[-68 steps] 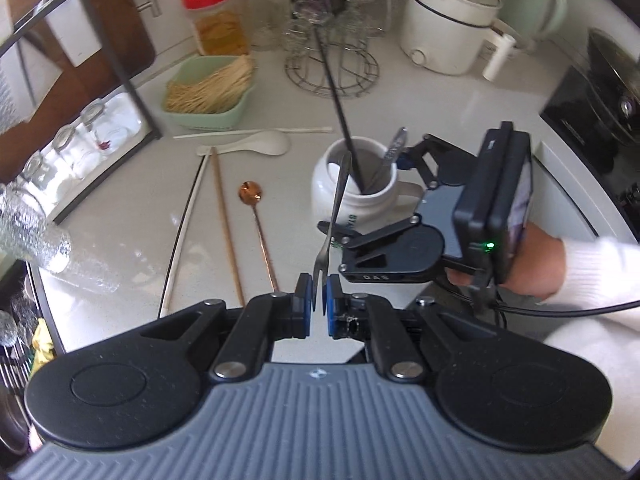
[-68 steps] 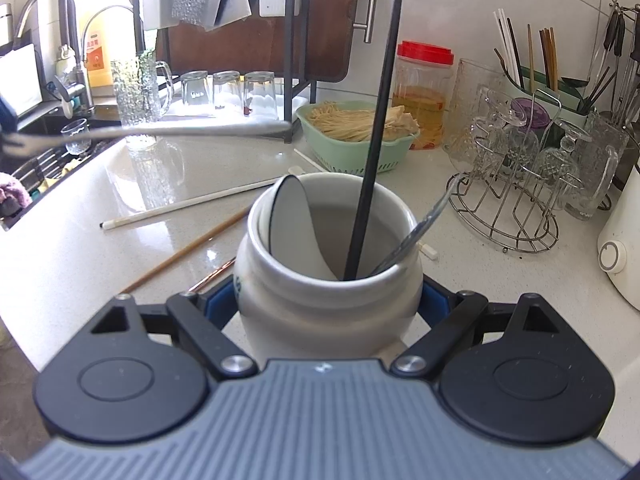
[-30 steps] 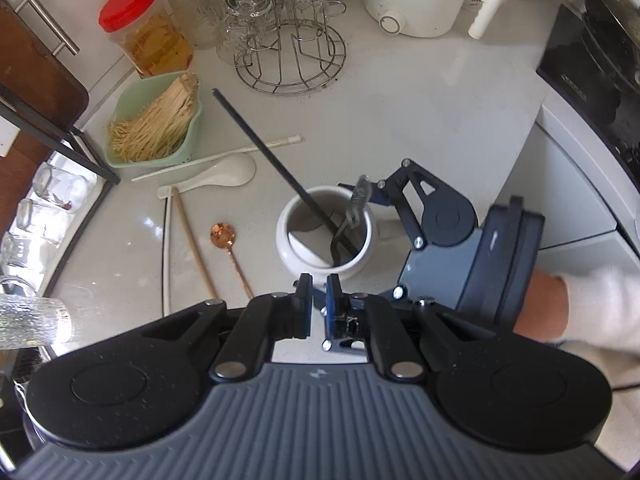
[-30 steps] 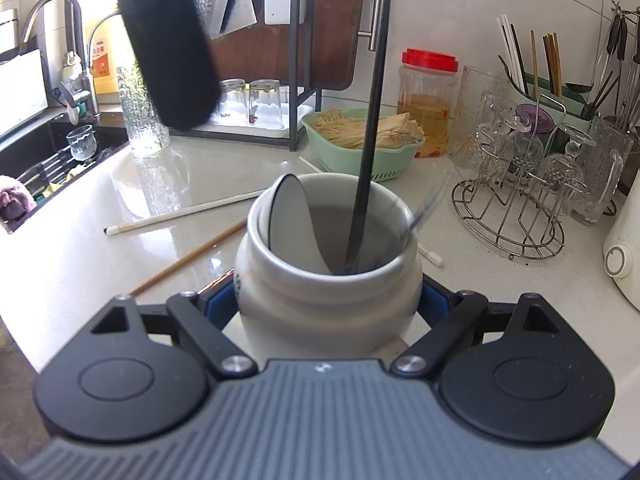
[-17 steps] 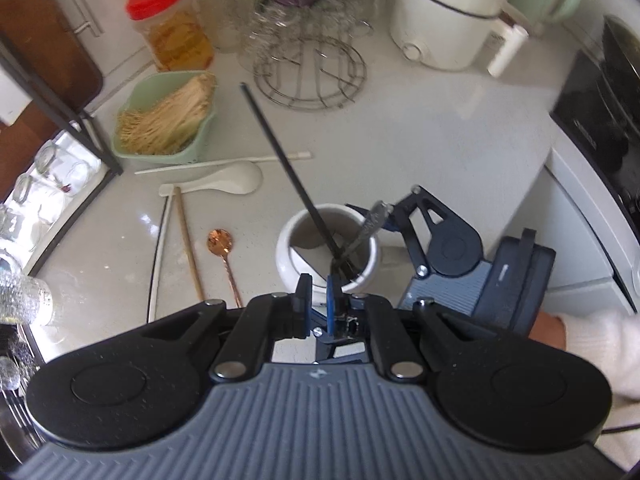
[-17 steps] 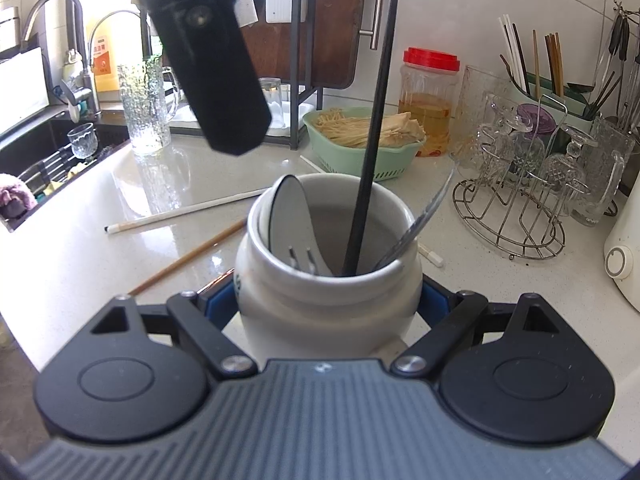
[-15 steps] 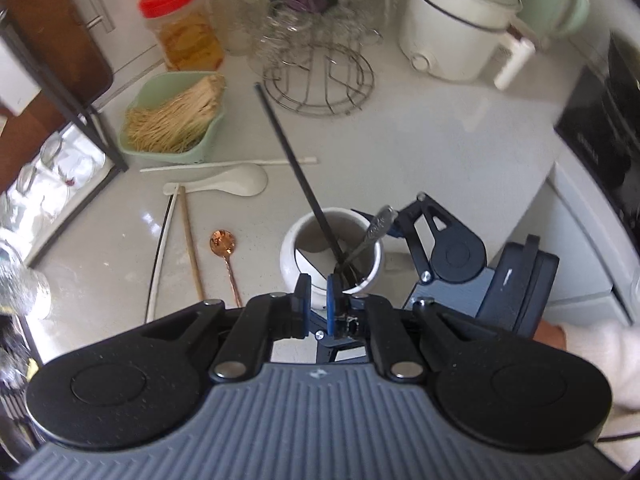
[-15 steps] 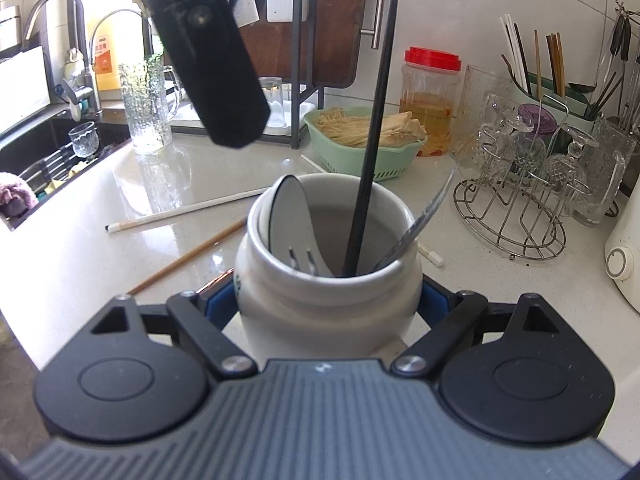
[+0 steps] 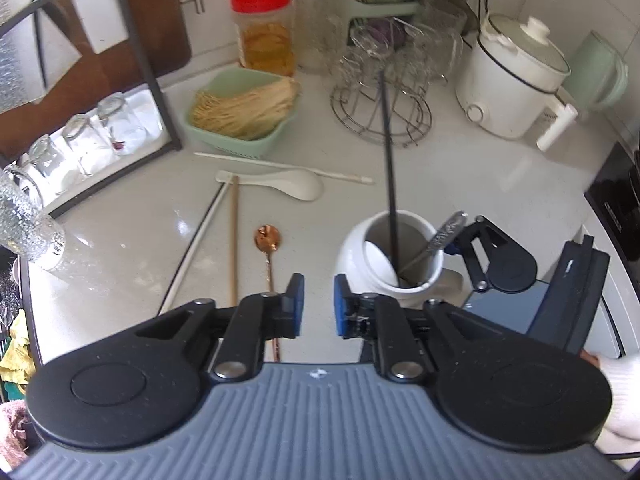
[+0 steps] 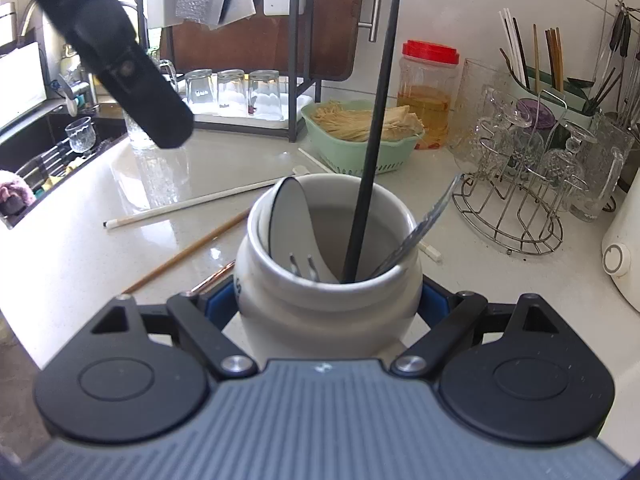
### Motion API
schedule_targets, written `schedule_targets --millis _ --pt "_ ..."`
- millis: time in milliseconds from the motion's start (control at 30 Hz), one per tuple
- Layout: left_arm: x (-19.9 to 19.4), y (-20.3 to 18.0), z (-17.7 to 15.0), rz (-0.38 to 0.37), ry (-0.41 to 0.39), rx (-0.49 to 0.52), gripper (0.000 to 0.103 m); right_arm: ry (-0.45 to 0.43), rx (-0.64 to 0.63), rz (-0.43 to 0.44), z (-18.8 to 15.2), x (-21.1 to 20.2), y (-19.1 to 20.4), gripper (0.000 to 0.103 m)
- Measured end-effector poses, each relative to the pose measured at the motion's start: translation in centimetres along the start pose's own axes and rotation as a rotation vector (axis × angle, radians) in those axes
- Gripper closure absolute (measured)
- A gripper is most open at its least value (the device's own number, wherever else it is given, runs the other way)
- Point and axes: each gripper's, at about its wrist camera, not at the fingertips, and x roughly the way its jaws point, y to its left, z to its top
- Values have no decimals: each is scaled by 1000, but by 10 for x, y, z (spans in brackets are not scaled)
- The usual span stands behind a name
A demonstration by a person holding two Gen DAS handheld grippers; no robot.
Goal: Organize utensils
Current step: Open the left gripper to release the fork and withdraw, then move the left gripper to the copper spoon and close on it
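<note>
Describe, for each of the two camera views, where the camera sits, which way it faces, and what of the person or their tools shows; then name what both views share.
Left wrist: sits on the left claw, looking steeply down at the counter; shows its open, empty jaws, the right claw and a white sleeve.
Right wrist: sits on the right claw, facing the back wall; shows its jaws clamping the white jar and the left claw's dark body.
Shared: the jar, black chopstick, green noodle basket.

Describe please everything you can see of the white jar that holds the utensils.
The white jar is glossy, ceramic-looking, round-bellied with a wide open mouth. It stands upright on the pale counter, clamped between the right gripper pads. Inside lean a black chopstick, a white spoon, a fork and a metal handle.
</note>
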Motion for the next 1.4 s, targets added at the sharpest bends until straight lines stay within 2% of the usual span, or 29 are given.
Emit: schedule_targets --millis 100,233,500,667,1000,1400 --pt "-1 10 -8 33 -34 -19 73 5 5 -4 0 -1 0 11" --pt "2 26 -17 20 -62 -79 68 9 15 -14 1 -1 1 11" --pt "12 41 -45 52 -105 -168 66 16 31 -29 2 0 2 11" --pt "20 48 -65 25 -109 -231 65 18 35 -37 2 1 2 11" --pt "17 59 -78 8 -163 -233 65 8 58 -71 1 1 7 11" --pt "31 78 -85 -10 -179 -248 65 -4 82 -105 1 4 11 11"
